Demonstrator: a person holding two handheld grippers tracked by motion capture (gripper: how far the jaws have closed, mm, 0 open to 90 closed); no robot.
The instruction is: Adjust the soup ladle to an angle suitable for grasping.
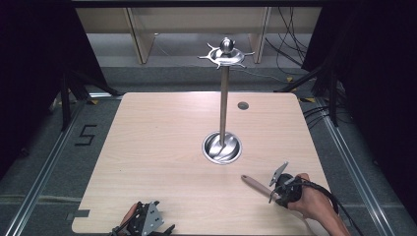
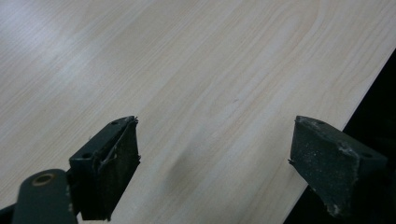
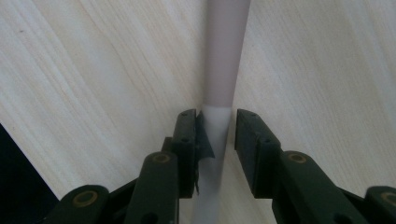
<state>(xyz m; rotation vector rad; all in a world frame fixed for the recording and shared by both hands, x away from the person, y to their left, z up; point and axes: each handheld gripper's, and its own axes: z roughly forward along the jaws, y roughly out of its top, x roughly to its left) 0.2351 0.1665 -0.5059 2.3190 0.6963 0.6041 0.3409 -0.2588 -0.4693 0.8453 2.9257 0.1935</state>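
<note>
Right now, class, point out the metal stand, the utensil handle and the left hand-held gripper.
metal stand (image 1: pixel 224 98), high view, on its upright pole.
utensil handle (image 3: pixel 223 56), right gripper view, on its pinkish shaft.
left hand-held gripper (image 2: pixel 215 154), left gripper view, midway between its open jaws.

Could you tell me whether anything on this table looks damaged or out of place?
Nothing is spilled or toppled. The one flaw: the pad lining on the right tool is torn, a loose flap sticking out against the utensil handle between its jaws. The metal stand is upright.

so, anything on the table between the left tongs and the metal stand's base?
No. In the high view only bare wooden table lies between the left tongs and the stand's round base. The left gripper view also shows bare wood ahead.
</note>
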